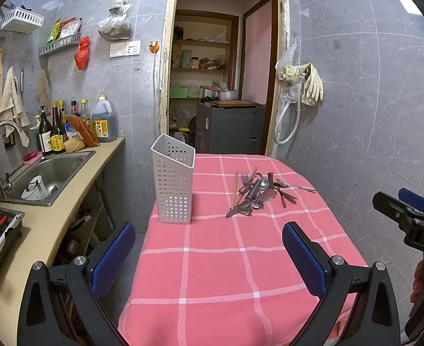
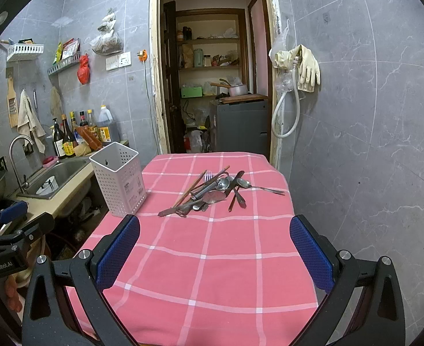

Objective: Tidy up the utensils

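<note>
Both blue-padded hand-held grippers hang wide open and empty over the near edge of the table [image 1: 212, 274]: the left hand-held gripper [image 1: 209, 256] sits nearer the holder's side, the right hand-held gripper [image 2: 214, 256] nearer the wall. Beyond them, on the pink checked cloth, the white perforated holder [image 1: 173, 184] stands upright at the table's left edge, by the sink. Just beside it, toward the wall, lies a tangled pile of utensils [image 1: 258, 193]: forks, spoons, chopsticks, a knife. Nothing is in the holder yet, as far as I can see. The risk, I think, is the tangle; pulling one piece may drag others off the table, and a nudge could tip the light holder over the edge.
</note>
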`<state>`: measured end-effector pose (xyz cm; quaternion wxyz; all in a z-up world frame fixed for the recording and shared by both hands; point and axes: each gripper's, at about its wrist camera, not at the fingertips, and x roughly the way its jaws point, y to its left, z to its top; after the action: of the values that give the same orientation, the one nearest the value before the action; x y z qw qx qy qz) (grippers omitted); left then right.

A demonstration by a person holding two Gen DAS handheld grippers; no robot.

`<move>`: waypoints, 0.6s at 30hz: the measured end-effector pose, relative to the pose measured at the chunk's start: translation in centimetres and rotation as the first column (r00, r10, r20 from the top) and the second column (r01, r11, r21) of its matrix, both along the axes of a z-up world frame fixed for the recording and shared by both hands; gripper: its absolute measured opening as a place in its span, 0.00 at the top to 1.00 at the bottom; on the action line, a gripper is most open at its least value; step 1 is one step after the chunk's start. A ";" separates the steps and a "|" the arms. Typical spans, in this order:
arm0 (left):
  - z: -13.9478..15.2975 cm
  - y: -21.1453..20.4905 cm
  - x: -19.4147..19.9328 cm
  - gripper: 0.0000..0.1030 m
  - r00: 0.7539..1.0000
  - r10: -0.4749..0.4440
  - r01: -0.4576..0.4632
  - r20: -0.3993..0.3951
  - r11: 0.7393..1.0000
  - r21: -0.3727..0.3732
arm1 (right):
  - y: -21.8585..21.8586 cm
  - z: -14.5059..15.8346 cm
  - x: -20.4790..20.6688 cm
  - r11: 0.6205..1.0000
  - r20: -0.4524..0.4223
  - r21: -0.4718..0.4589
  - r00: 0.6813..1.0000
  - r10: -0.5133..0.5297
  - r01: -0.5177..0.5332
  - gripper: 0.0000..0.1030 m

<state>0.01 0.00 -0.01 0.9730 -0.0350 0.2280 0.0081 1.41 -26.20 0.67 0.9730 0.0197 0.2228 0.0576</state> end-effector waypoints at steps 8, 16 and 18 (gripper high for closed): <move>0.0 0.0 0.0 0.01 1.000 0.000 0.000 -0.002 1.000 -0.001 | 0.0 0.1 0.0 1.000 -0.004 -0.001 1.000 0.000 0.000 0.01; 0.0 0.0 -0.1 0.01 1.000 -0.001 0.001 -0.004 1.000 -0.002 | -0.1 0.2 0.1 1.000 -0.006 0.001 1.000 0.000 0.000 0.01; 0.0 0.0 -0.1 0.01 1.000 -0.001 0.001 -0.004 1.000 -0.002 | -0.1 0.3 0.1 1.000 -0.007 0.001 1.000 0.000 0.000 0.01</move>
<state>-0.10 0.00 -0.01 0.9725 -0.0357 0.2300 0.0075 1.52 -26.32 0.97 0.9722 0.0205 0.2262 0.0575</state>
